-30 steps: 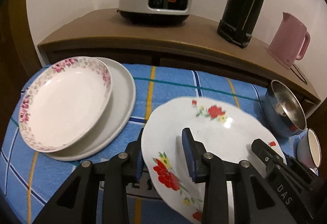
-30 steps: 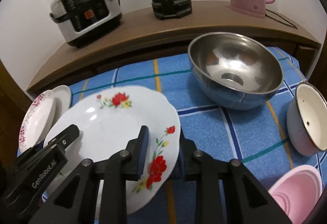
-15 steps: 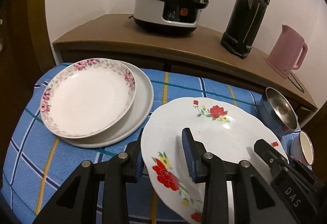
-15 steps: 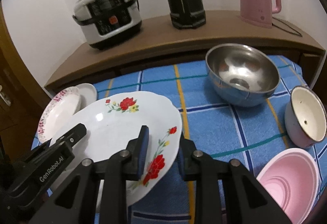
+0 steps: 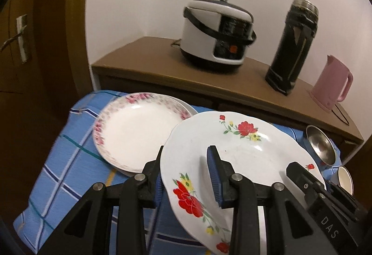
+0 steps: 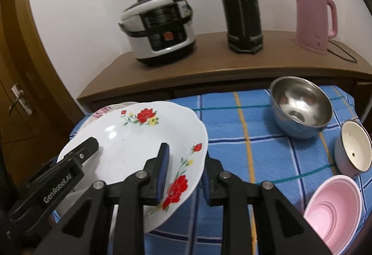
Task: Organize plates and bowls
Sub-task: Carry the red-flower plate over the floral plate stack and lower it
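White, scalloped and glossy, the red-flowered plate (image 5: 244, 150) hung gripped by both the left tool (image 5: 186, 176) and right tool (image 6: 183, 173), overlapping the pink-rimmed plate (image 5: 137, 131).

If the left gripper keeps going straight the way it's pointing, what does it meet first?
Likely the pink-rimmed plate: the left gripper holds the red-flower plate, whose far edge overlaps it. Depth is unclear.
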